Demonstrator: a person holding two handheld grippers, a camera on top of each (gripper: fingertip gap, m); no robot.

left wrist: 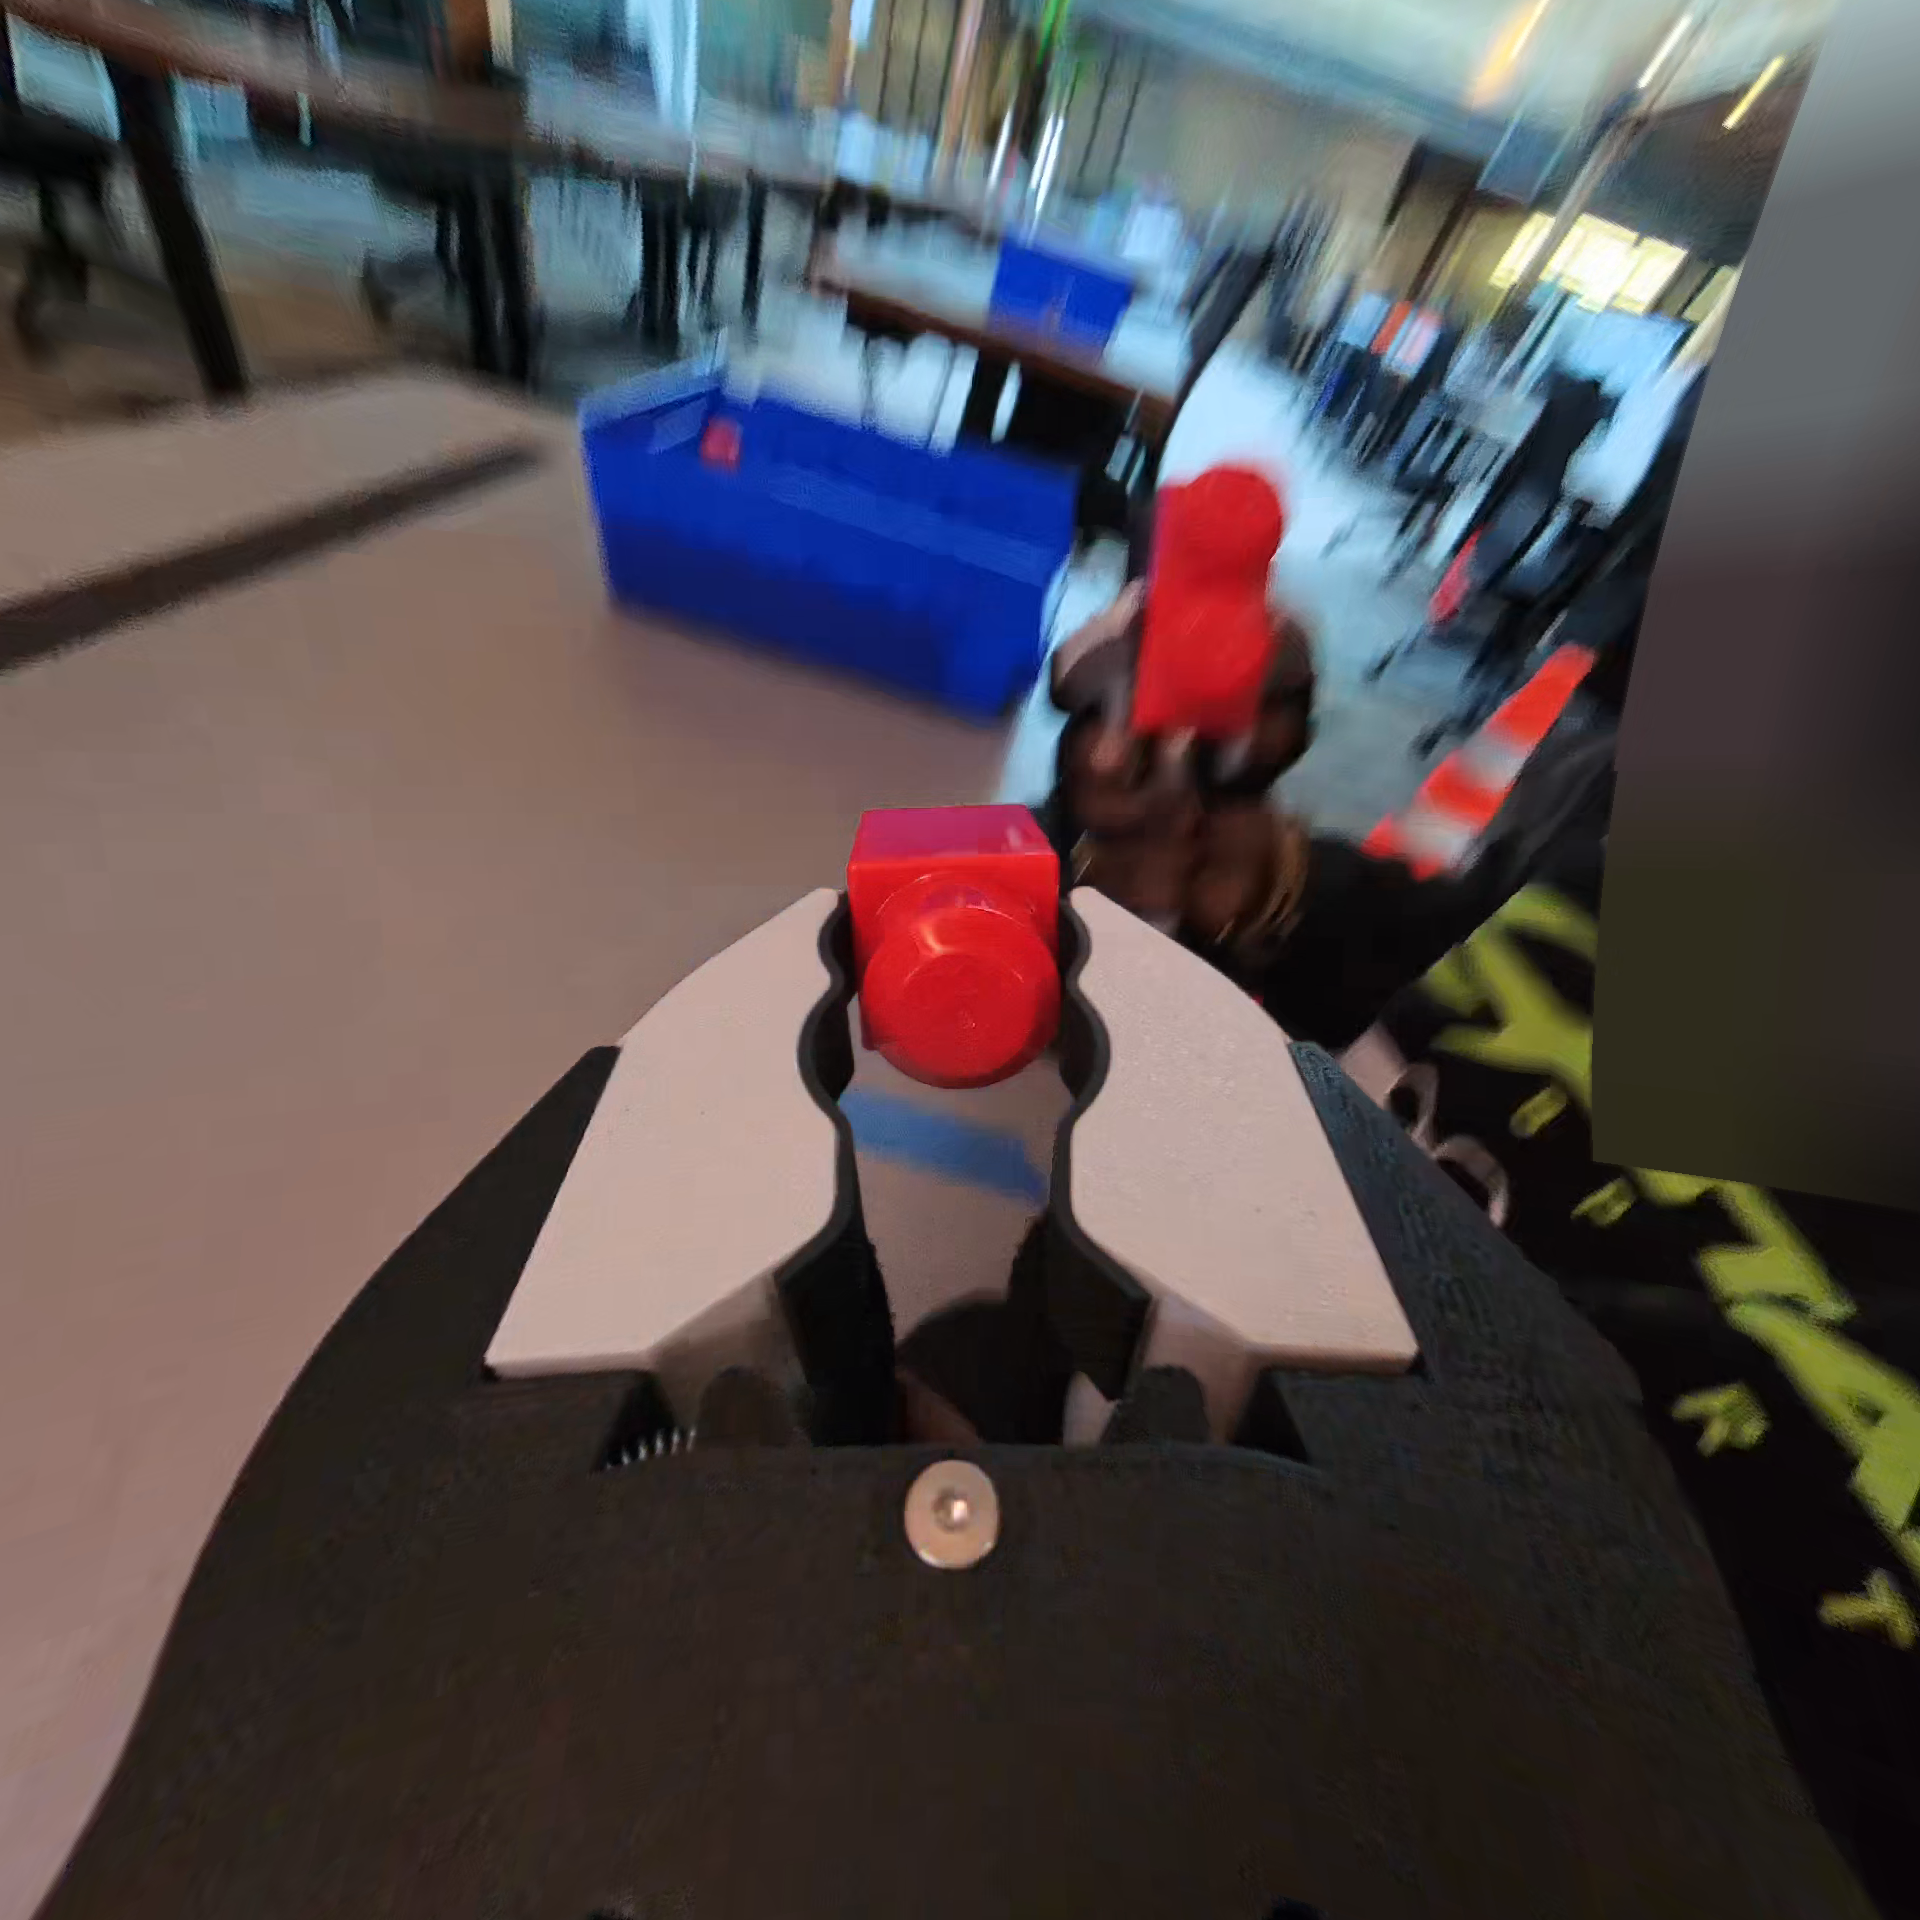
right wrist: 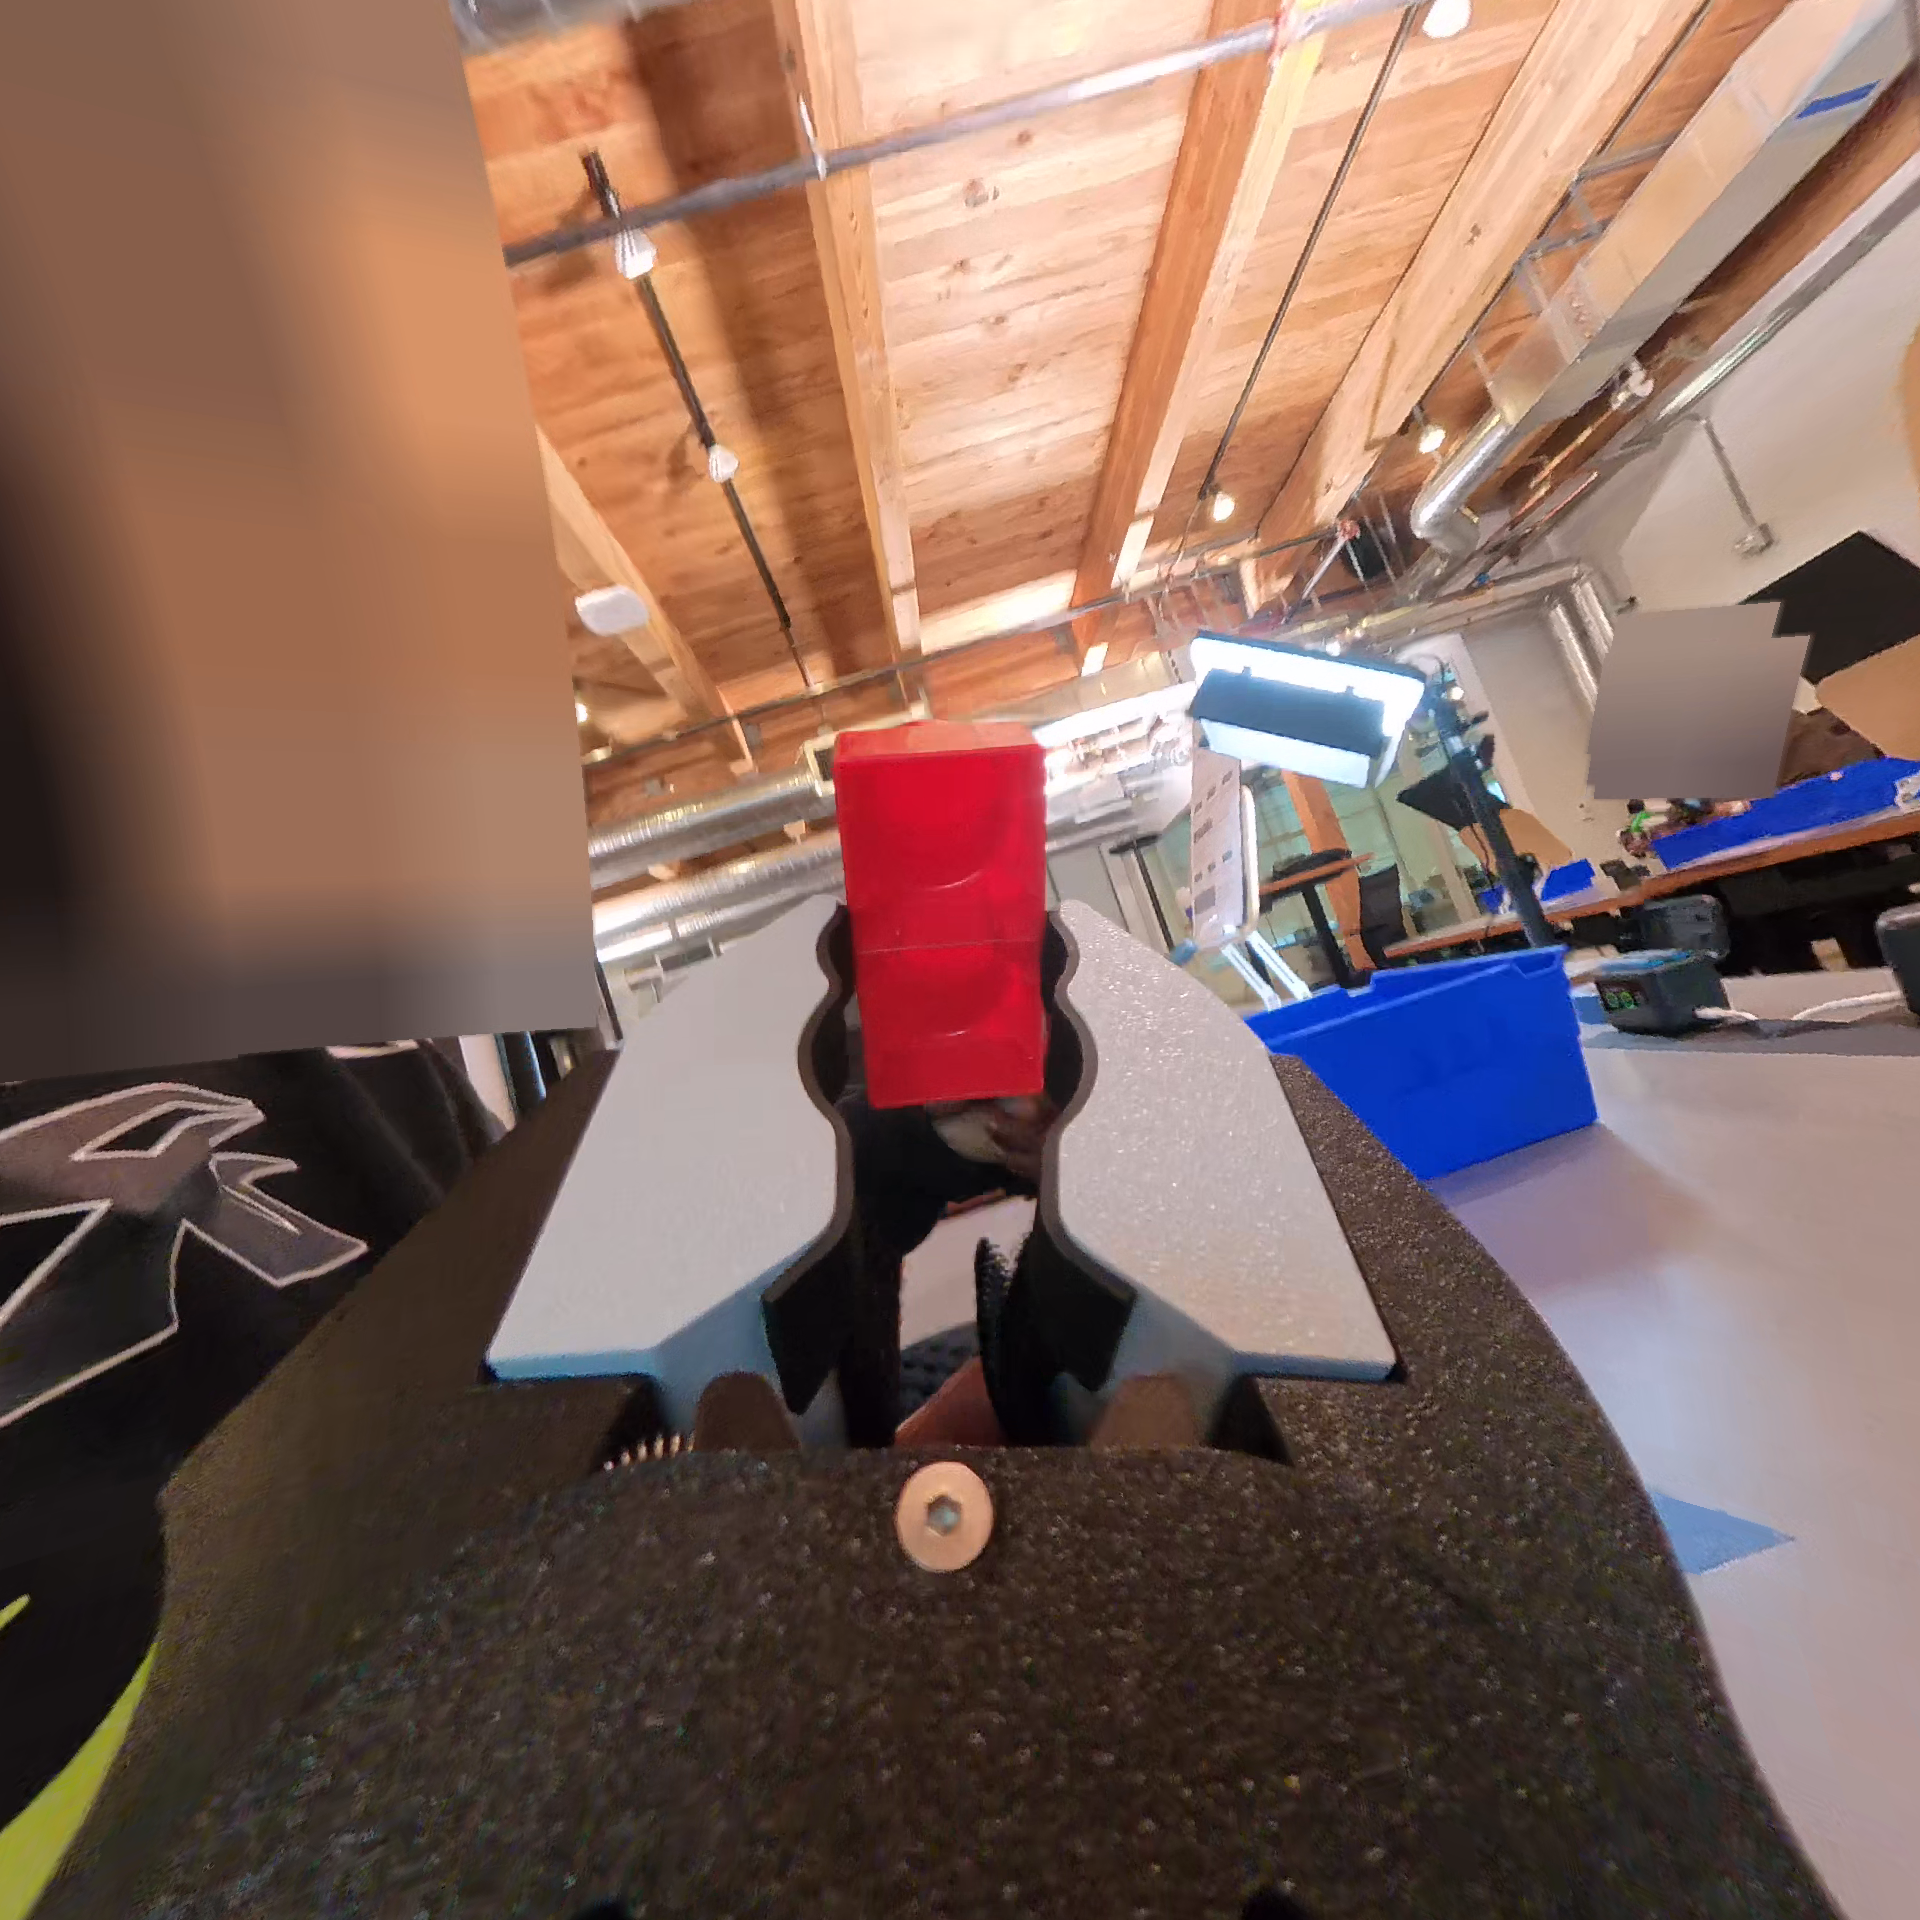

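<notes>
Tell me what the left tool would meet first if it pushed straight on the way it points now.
Probably the grey tabletop ahead of the left tool and the red plastic block it grips. The blue plastic bin lies farther on and the view is blurred, so depth is unclear.

Left hand-held gripper clamping a red studded block, blue bin behind on the table

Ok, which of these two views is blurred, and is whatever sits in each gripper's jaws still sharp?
Left wrist view: the background is motion-smeared, blue bin and the far right gripper included, but the red block in its own jaws is crisp. Right wrist view: mostly sharp, with the stacked red blocks, wooden ceiling and bright light panel clear; wide-angle bending shows.
</notes>
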